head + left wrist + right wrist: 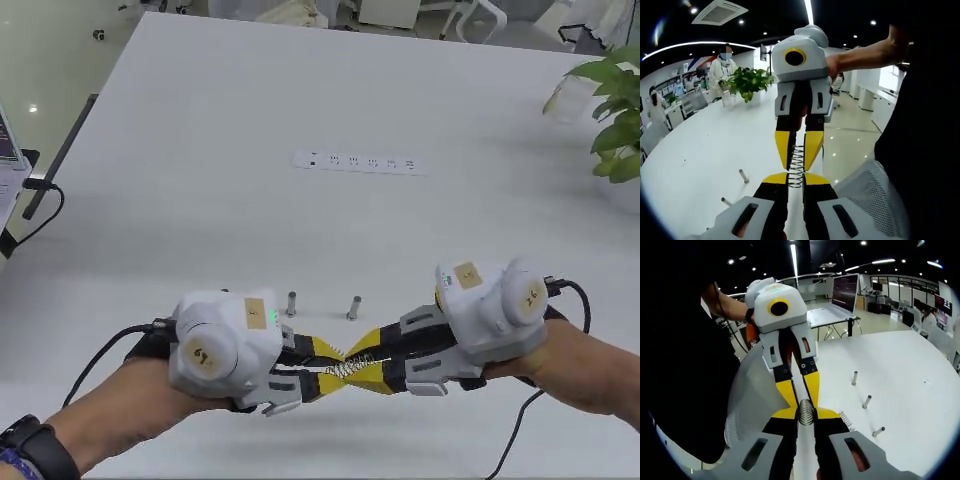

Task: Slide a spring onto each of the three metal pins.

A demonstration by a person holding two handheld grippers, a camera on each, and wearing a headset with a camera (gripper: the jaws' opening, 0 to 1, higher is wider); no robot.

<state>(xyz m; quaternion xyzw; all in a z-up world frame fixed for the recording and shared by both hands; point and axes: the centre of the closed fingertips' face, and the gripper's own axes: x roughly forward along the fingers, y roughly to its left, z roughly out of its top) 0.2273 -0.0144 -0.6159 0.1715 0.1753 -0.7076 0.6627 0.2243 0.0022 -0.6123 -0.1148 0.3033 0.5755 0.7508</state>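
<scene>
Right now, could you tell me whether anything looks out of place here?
Only one oddity: the spring is pinched by the left gripper and the right gripper at once, tip to tip, while all three pins are bare.

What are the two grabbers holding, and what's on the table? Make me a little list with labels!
left gripper: shut on one end of the spring
right gripper: shut on its other end
pins: three, standing on the table, none wearing a spring
spare spring: lying on the table near the pins
power strip: farther back on the table
</scene>
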